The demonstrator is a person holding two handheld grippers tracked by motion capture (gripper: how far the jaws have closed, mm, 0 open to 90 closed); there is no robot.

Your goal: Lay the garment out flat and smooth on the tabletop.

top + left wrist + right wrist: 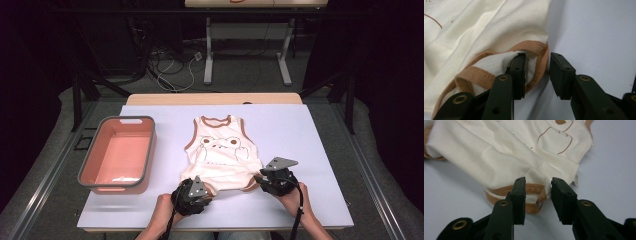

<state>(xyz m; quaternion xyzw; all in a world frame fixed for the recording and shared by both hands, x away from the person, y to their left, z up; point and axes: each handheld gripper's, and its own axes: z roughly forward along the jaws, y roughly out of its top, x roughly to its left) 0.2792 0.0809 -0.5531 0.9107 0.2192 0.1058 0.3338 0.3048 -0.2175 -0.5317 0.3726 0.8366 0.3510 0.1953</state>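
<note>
A pale lavender-white rectangular surface (300, 150) lies over a light wooden tabletop whose far edge (215, 98) peeks out behind it. Grey carpeted floor (240, 75) stretches beyond, strewn with a tangle of black and white cables (170, 67) (quite a mess of them). Farther back stands a white metal table frame with two legs and flat feet (209, 60). Black metal struts (77, 100) flank both sides. The edges of the room fall into darkness, while light falls brightly on the surface.

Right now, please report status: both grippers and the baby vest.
Left hand-held gripper open at vest leg hem. Right hand-held gripper open at other hem. Vest flat on table. Nothing in the way.
</note>
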